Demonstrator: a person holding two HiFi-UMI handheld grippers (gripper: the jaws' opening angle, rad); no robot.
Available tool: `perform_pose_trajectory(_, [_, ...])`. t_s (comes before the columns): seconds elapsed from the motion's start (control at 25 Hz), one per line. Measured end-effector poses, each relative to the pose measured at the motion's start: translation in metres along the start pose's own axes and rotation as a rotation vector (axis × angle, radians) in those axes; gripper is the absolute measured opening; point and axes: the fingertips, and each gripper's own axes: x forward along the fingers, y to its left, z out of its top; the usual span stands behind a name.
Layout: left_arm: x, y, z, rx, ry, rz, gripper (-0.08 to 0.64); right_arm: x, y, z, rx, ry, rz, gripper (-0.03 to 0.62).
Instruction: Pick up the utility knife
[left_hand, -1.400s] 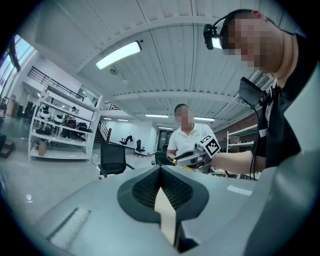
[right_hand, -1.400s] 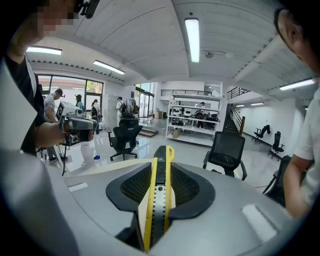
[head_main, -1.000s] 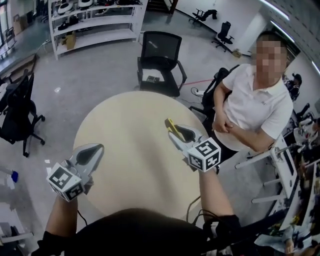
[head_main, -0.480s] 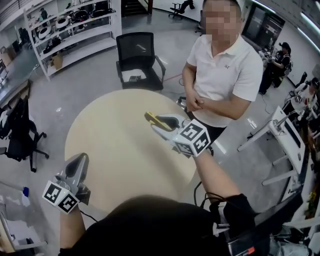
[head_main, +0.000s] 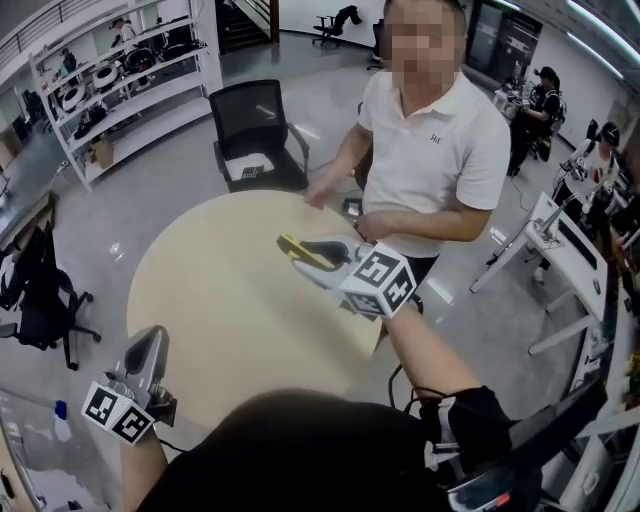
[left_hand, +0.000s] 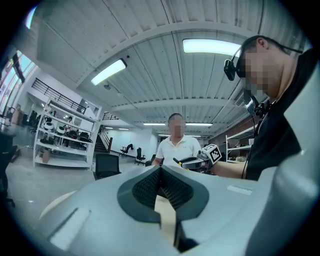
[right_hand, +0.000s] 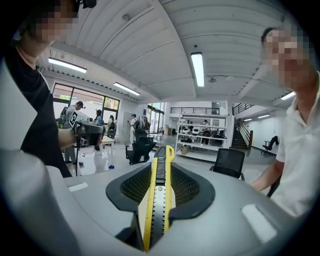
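The utility knife (head_main: 295, 245) is yellow and black. It sits lengthwise between the jaws of my right gripper (head_main: 315, 255), which is shut on it above the round beige table (head_main: 220, 290). In the right gripper view the utility knife (right_hand: 159, 190) runs straight out past the pads (right_hand: 192, 187), tip forward. My left gripper (head_main: 153, 340) hovers at the table's near left edge, its pads (left_hand: 175, 187) meeting at the tip with nothing between them. The left gripper view shows the right gripper (left_hand: 192, 161) and the knife far ahead.
A person in a white polo (head_main: 430, 150) stands at the far side of the table, one hand (head_main: 318, 195) reaching out over its edge. A black office chair (head_main: 250, 135) stands behind the table, white shelves (head_main: 120, 70) at the back left and desks (head_main: 570, 250) on the right.
The right gripper carried the knife up and toward the standing person. The left gripper dropped to the lower left of the view. The person unfolded their arms and stretched a hand out.
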Motion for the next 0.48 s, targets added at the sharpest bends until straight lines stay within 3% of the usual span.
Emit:
perform_pose_trajectory(0.24, [-0.028, 0.021, 0.018, 0.033, -0.009, -0.048, -0.006, 0.008, 0.036, 0.029, 0.005, -0.037, -0.033, 0.137])
perform_pose_trajectory(0.48, [-0.041, 0.037, 0.031, 0.018, -0.024, -0.061, -0.006, 0.010, 0.061, 0.054, -0.009, -0.054, -0.033, 0.137])
